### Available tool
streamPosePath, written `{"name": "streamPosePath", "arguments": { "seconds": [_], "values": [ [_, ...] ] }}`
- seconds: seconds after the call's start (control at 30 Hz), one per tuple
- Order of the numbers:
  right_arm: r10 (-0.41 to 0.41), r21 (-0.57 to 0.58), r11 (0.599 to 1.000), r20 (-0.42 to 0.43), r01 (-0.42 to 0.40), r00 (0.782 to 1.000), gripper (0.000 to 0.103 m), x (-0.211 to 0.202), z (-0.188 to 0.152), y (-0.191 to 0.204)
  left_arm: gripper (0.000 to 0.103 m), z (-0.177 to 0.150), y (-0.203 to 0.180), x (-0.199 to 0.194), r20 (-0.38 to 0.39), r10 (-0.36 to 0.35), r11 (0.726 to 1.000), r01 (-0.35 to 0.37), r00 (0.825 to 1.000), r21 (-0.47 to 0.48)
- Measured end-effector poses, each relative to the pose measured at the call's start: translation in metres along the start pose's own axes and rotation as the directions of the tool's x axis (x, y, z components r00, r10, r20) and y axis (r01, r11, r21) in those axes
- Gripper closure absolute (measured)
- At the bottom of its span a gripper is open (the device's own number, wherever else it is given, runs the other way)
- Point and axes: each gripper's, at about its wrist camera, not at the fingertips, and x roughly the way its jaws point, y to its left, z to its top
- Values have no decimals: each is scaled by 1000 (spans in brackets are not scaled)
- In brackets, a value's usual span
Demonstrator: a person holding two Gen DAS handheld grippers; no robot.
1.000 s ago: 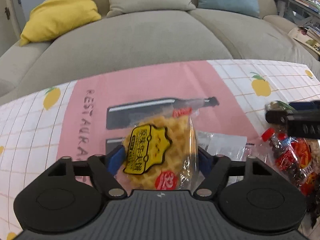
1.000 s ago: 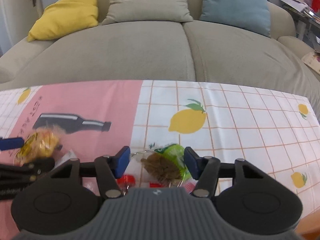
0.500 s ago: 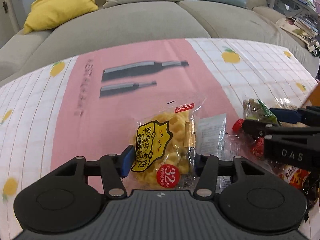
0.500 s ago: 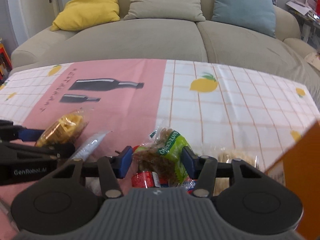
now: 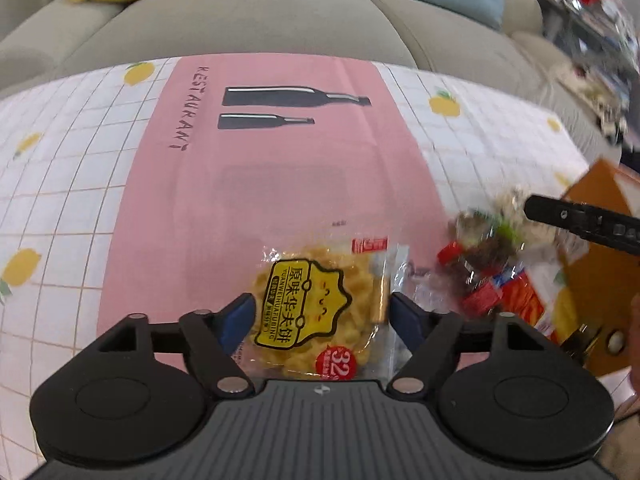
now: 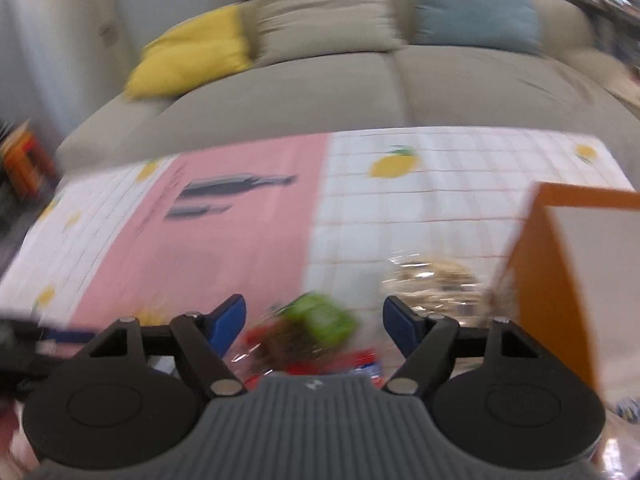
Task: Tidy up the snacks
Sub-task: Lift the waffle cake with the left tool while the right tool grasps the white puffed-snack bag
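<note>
Behind the bench (image 5: 72, 184), a grey sofa (image 5: 248, 28) with cushions. Left tool (image 5: 318, 314) opening, waffle packet (image 5: 320, 308) lying between its pads on the pink cloth, not pinched. Right tool (image 6: 314, 320) opening over a green-labelled snack bag (image 6: 316, 330), loose among wrapped snacks beside an orange box (image 6: 560, 280).

I looked down on a table (image 5: 72, 184) covered by a cloth of white grid with lemons and a pink panel printed with 2 dark bottles. On it lay a yellow waffle packet (image 5: 316, 312), a blurred heap of snack packets (image 5: 492, 264) to its right, and an orange box (image 6: 560, 280) beside the heap.
</note>
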Motion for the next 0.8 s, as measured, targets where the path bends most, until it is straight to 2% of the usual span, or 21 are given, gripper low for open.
{"name": "streamPosePath", "arguments": {
  "seconds": [0.07,0.2,0.37,0.43,0.5,0.57,0.73,0.8],
  "values": [
    [-92,40,995,-14,93,996,33,6,7,-9,12,4,3,2,-6,29,999,-29,1000,-20],
    [-218,40,975,-54,220,975,32,25,13,-3,12,7,3,10,-32,58,998,-58,998,-16],
    [-414,34,908,-99,419,905,31,52,13,10,9,5,2,19,-43,101,995,-100,994,16],
    [-454,50,884,-146,465,879,29,66,13,8,8,5,6,21,-38,116,993,-116,992,12],
    [-472,57,871,-173,488,864,22,75,11,8,6,5,10,23,-34,111,994,-111,993,9],
    [-477,43,871,-166,490,863,28,78,10,13,4,5,12,26,-39,111,994,-111,993,19],
    [-372,-27,928,-143,372,917,41,76,11,25,4,4,12,29,-51,183,983,-181,982,40],
    [-320,-34,947,-144,319,936,42,74,9,28,2,5,14,29,-57,185,982,-184,981,33]
  ]
}}
